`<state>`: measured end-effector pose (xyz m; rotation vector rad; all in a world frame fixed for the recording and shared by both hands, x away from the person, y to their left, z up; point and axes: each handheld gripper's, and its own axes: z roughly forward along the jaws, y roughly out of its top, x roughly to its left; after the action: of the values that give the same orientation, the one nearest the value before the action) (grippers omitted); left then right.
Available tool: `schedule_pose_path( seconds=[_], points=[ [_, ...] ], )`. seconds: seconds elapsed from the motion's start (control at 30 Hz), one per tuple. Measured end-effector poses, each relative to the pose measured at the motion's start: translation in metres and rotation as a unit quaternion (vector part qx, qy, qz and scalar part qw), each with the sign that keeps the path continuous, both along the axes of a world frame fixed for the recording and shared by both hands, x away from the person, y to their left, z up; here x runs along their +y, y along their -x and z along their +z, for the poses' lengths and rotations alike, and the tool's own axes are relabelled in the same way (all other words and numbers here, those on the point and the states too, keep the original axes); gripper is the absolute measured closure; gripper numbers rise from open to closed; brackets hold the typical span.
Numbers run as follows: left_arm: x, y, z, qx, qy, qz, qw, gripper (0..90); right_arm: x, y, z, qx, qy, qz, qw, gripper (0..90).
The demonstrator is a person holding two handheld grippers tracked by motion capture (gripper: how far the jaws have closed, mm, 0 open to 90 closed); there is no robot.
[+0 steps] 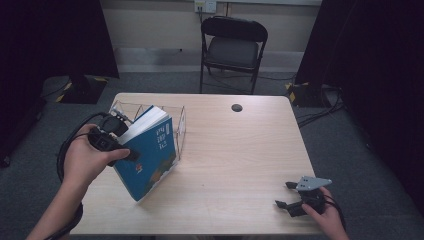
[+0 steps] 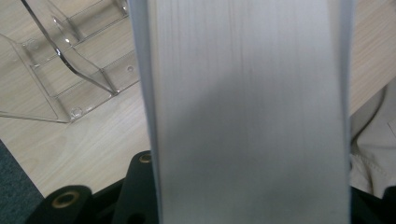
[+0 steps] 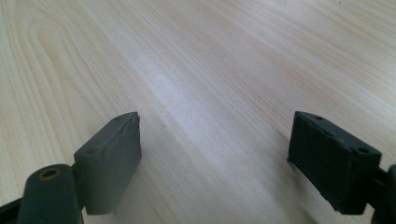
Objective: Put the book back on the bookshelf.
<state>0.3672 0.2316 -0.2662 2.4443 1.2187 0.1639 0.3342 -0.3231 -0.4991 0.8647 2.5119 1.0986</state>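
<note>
Pale wood-grain table (image 1: 235, 150), smooth laminate, rounded corners, with a small dark round cap (image 1: 237, 107) near its far edge. At the left side, a clear acrylic file rack (image 1: 177, 125), thin glossy walls and curved dividers, small round feet seen through the base in the left gripper view (image 2: 70, 70). Leaning against the rack's near end, tilted, lower corner on the table: a thick paperback book (image 1: 150, 155) with a blue cover, white writing near the top edge too small to read, a green and orange picture low on the cover, hard to make out. White page block facing up and left, close-up in the left gripper view as a broad, blurred, finely lined grey-white band (image 2: 247, 116) edged by the thin blue cover. Left gripper (image 1: 120, 147), black, in the left hand (image 1: 87, 160), clamped across the book's thickness at its upper edge; jaws pinching cover to cover, one black jaw visible at the lower left of the page block, the other mostly hidden behind the book. Black cable looping from it past the wrist. Right gripper (image 1: 285, 195) near the table's front right corner, held by the right hand (image 1: 327, 212), partly cut off by the picture's edge, grey three-cornered plate on top; jaws spread wide, blocky dark rubbery pads (image 3: 112, 158) low over bare wood, nothing between them. Beyond the table, a black folding chair (image 1: 232, 47) with a padded seat, grey carpet, dark curtains at either side.
</note>
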Motion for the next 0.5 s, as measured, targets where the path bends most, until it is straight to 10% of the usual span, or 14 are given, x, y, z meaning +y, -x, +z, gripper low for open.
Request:
schedule_pose_path(
  seconds=[0.5],
  points=[
    [0.008,-0.015,-0.001,0.003,0.017,0.05,0.9986,61.9,0.0,0.0,0.0,0.0,0.0,0.0,1.0,16.4]
  ],
)
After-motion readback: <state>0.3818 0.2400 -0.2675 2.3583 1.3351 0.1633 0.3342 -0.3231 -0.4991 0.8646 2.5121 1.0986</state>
